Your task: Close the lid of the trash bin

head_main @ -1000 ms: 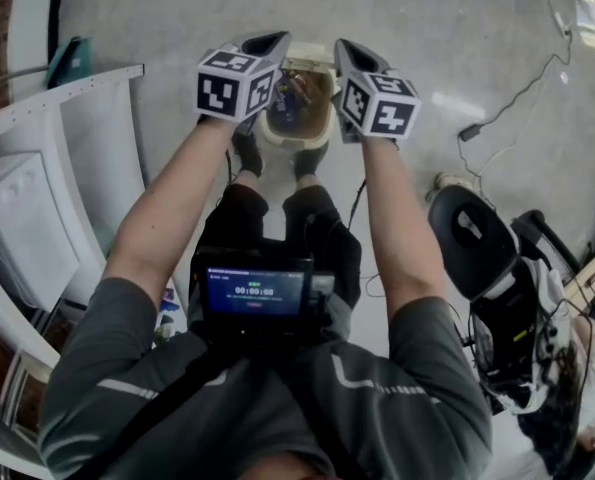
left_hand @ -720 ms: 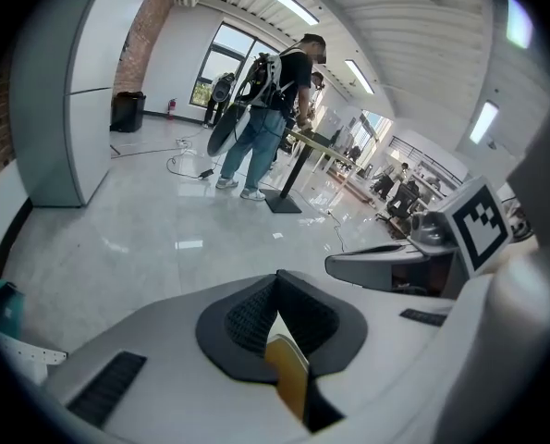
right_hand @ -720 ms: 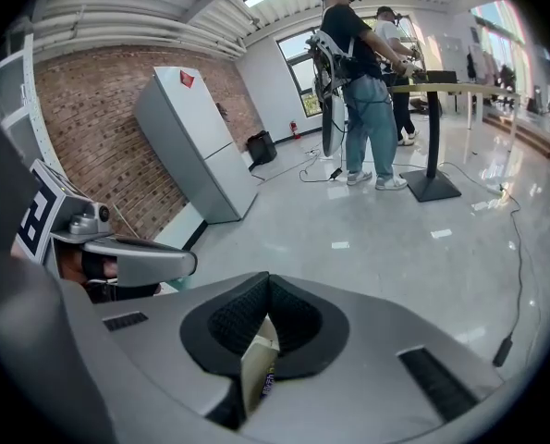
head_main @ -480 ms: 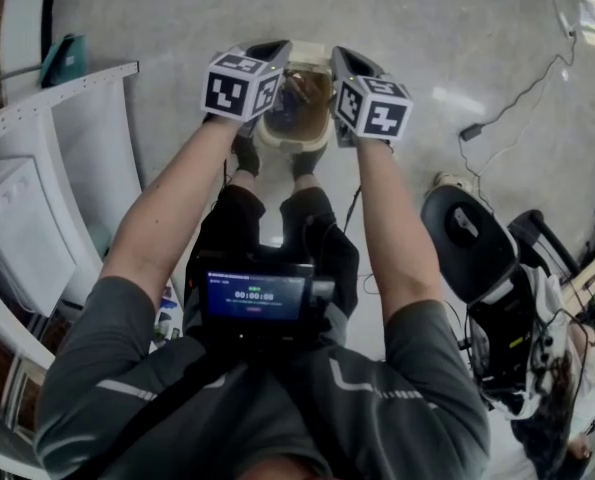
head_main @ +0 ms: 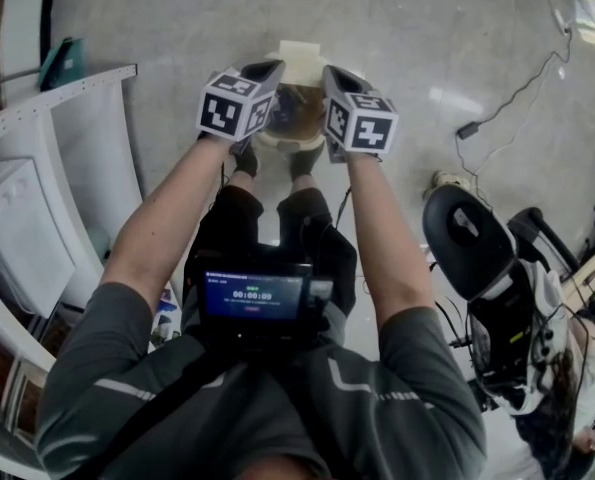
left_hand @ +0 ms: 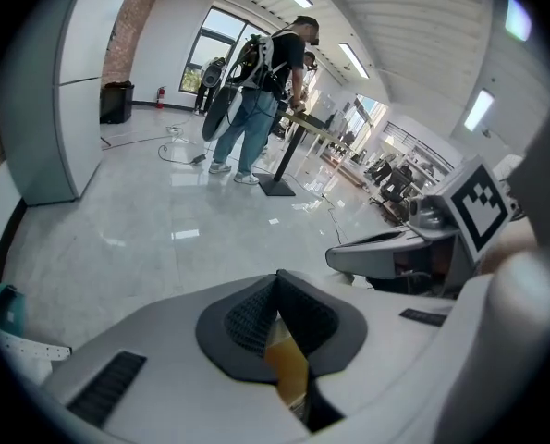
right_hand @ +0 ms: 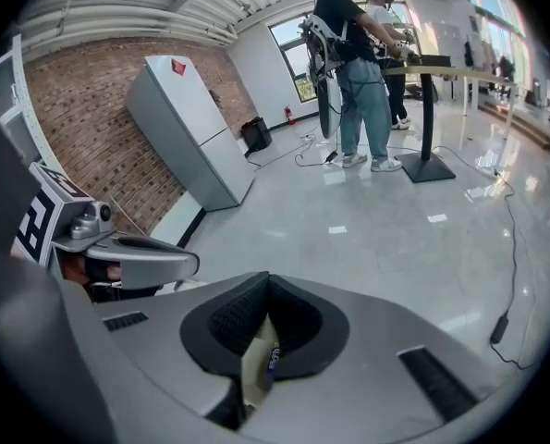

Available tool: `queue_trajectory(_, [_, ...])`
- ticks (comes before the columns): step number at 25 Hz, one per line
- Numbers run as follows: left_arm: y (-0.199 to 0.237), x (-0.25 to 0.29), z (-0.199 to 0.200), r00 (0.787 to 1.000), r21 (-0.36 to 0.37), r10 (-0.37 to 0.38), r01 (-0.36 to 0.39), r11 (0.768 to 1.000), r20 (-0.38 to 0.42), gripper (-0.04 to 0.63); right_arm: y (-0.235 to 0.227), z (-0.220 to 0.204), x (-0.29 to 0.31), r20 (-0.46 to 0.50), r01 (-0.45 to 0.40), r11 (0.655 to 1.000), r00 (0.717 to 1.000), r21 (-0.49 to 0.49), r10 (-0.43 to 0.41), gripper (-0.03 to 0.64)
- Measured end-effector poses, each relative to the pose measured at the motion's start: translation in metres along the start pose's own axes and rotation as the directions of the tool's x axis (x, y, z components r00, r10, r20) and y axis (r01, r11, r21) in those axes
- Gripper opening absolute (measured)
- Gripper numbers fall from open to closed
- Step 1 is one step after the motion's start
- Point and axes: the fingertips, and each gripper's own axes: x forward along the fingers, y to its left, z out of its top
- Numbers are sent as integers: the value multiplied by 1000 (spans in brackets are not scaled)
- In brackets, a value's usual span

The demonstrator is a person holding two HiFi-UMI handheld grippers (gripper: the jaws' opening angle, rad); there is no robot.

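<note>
While the white counter (head_main: 87, 138) fills the left side of the head view, its long edge running toward the person, the left gripper (head_main: 265, 71) hangs just off that edge's far corner, above the floor. Its jaws are pressed together at the tips and grip nothing; in the left gripper view (left_hand: 276, 285) only a sliver of amber shows through the slit below the pads (left_hand: 247, 317).

Just right of it, between the two grippers and well clear of the counter's edge, the bin (head_main: 282, 141) stands on the floor by the person's shoes (head_main: 245, 156). It is open, with brownish contents showing inside. The lid (head_main: 302, 52) is tipped up at the bin's far side, beyond both gripper tips.

At the bin's right rim hovers the right gripper (head_main: 335, 74), level with the left one. Its jaws are likewise closed tip to tip on nothing, as the right gripper view (right_hand: 267, 285) shows.

Farther right, away from the counter, a black chair (head_main: 467, 238) stands on the floor.
</note>
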Motion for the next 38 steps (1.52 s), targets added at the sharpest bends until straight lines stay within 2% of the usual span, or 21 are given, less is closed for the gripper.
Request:
queue_trajectory(3, [-3, -5, -25, 999, 15, 6, -6, 1000, -31, -5, 3, -23, -8, -28, 0, 1000, 1000, 3, 0, 12])
queue_trajectory(9, [-12, -8, -75, 996, -44, -12, 8, 999, -88, -5, 6, -71, -11, -89, 10, 1000, 996, 13, -9, 12])
queue_trajectory(12, [-19, -5, -97, 992, -7, -22, 21, 1000, -121, -5, 5, -94, -10, -127, 14, 1000, 992, 12, -12, 12])
queue_trajectory(15, [-22, -1, -120, 986, 13, -31, 34, 999, -165, -5, 5, -114, -9, -158, 13, 1000, 987, 12, -11, 12])
queue_trajectory(23, [-23, 12, -177, 963, -23, -53, 49, 999, -264, -5, 3, -166, 7, -245, 23, 999, 969, 22, -17, 12])
queue_trajectory(27, [-8, 21, -205, 953, 38, 37, -26, 999, -302, -5, -3, -192, 14, -281, 20, 999, 960, 25, -13, 12])
queue_trajectory(34, [-4, 47, -233, 945, 24, 22, -15, 1000, -327, -5, -13, -227, 39, -330, 34, 998, 944, 51, -15, 12])
queue_trajectory(38, [0, 57, -252, 930, 39, 35, -22, 999, -366, -5, -17, -241, 50, -357, 29, 999, 934, 29, -17, 12])
